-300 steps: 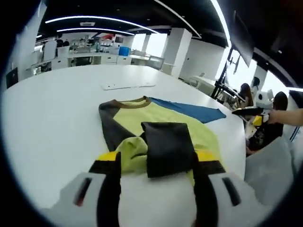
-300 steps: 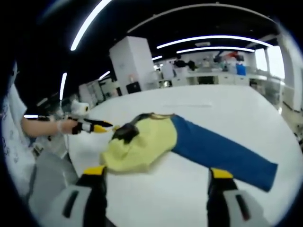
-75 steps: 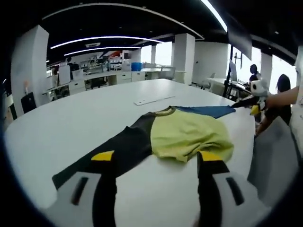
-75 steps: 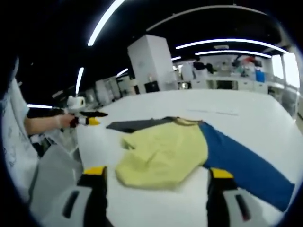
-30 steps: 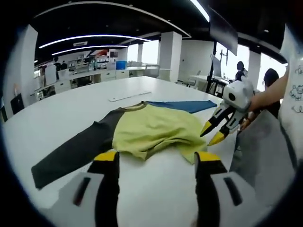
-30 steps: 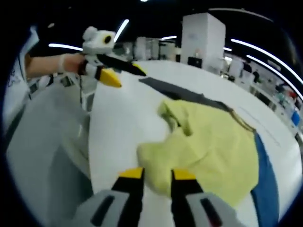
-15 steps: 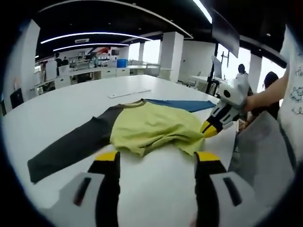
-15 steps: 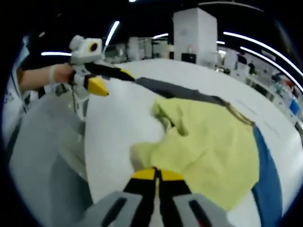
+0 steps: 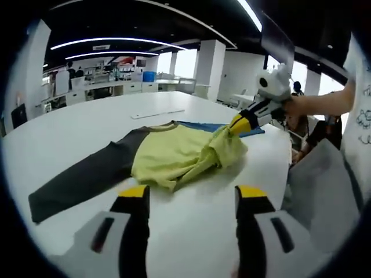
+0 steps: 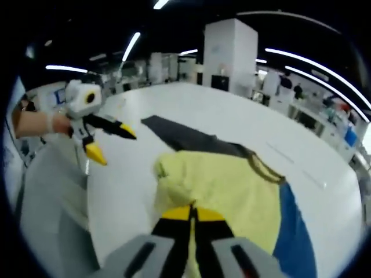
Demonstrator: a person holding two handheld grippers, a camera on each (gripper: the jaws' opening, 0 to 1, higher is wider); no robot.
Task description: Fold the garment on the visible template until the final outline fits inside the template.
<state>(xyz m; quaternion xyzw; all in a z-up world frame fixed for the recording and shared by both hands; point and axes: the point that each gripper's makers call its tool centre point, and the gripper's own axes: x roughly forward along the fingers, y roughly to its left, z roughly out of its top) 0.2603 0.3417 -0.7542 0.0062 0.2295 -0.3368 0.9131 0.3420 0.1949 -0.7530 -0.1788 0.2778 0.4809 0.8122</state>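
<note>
The garment point(image 9: 174, 156) has a yellow-green body, one charcoal-black sleeve point(image 9: 81, 179), one blue sleeve point(image 10: 293, 231) and a thin brown band round the neck point(image 10: 264, 168), all plain with no print, and it lies on my plain white worktop point(image 9: 75, 127). My left tool point(image 9: 188, 200) has black jaws capped in yellow above a white body with dark slots, and my right tool point(image 10: 193, 213) shows the same black jaws with yellow tips and a pale grey body, its tips against the yellow-green cloth.
</note>
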